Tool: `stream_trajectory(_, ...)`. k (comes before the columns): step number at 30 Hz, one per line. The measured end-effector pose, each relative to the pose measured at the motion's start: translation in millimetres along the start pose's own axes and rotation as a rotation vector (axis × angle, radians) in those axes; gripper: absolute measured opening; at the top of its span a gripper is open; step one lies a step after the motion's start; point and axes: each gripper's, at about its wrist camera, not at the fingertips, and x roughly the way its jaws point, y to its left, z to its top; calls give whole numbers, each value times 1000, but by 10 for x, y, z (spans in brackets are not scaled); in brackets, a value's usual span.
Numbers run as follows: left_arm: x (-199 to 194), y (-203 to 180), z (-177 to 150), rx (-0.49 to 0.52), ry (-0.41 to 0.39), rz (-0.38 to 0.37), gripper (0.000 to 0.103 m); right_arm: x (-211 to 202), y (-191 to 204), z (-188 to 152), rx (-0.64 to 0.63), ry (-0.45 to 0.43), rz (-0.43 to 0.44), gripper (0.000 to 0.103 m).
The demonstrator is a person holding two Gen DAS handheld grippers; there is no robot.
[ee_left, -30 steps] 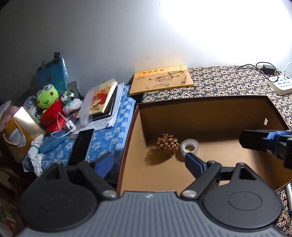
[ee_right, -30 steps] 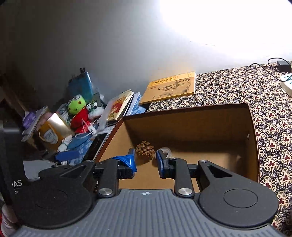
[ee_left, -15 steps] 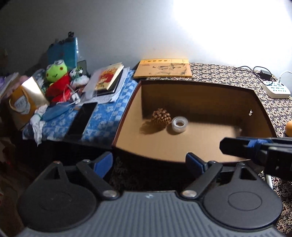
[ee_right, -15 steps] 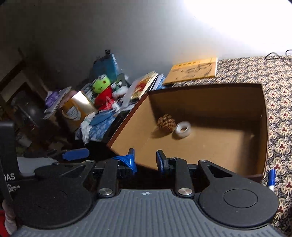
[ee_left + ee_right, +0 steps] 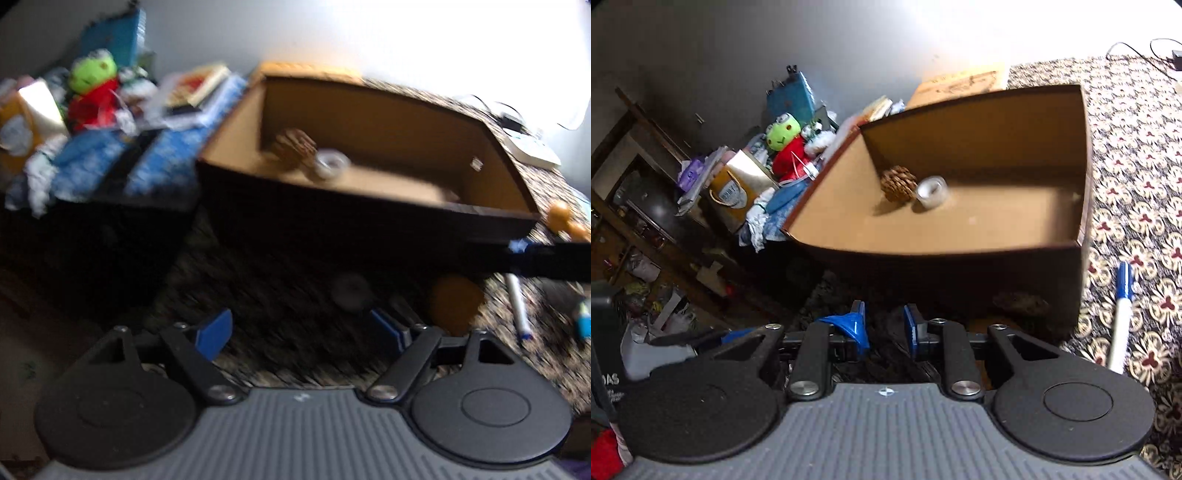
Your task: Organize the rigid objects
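A brown pinecone (image 5: 898, 183) and a clear tape roll (image 5: 932, 191) lie touching, side by side, in the open cardboard box (image 5: 960, 243), near its far left corner. A blue-capped white pen (image 5: 1121, 317) lies on the cloth right of the box.

Left wrist view motion-blurred, marker (image 5: 1121, 317) partly hidden

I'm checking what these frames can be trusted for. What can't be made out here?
- Left wrist view: motion blur smears the round objects before the box; identity unclear.
- Right wrist view: the box's front wall hides whatever lies behind the pen.
- Book: cover too blurred to read.
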Motion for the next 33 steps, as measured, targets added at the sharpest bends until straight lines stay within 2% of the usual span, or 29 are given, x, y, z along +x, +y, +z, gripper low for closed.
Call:
stream_trajectory(3, 86, -92, -82, 12, 43, -101, 87, 64, -52, -59, -4, 40, -16, 3)
stream_trajectory(6, 152, -233, -128, 69, 67, -160, 91, 125, -106, -126, 5, 85, -11, 2)
stream_trajectory(11, 252, -352, -152, 125, 75, -204, 89, 251, -98, -206, -29, 149, -11, 3)
stream_trajectory(15, 344, -385, -182, 154, 93, -213, 82, 319, -49, -246, -98, 161, -44, 3)
stream_trajectory(19, 419, -379, -189, 171, 107, -228, 77, 424, -91, -241, -87, 174, -67, 4)
stream_trajectory(22, 461, -359, -179, 174, 110, -233, 77, 475, -120, -234, -52, 179, -65, 4)
stream_trajectory(26, 482, -333, -169, 180, 110, -247, 77, 572, -166, -239, 22, 248, -79, 3)
stream_trajectory(31, 528, -362, -168, 200, 128, -280, 77, 641, -342, -252, 241, 314, -12, 3)
stream_trajectory(33, 552, -400, -153, 213, 128, -290, 72, 654, -389, -273, 285, 325, -3, 2)
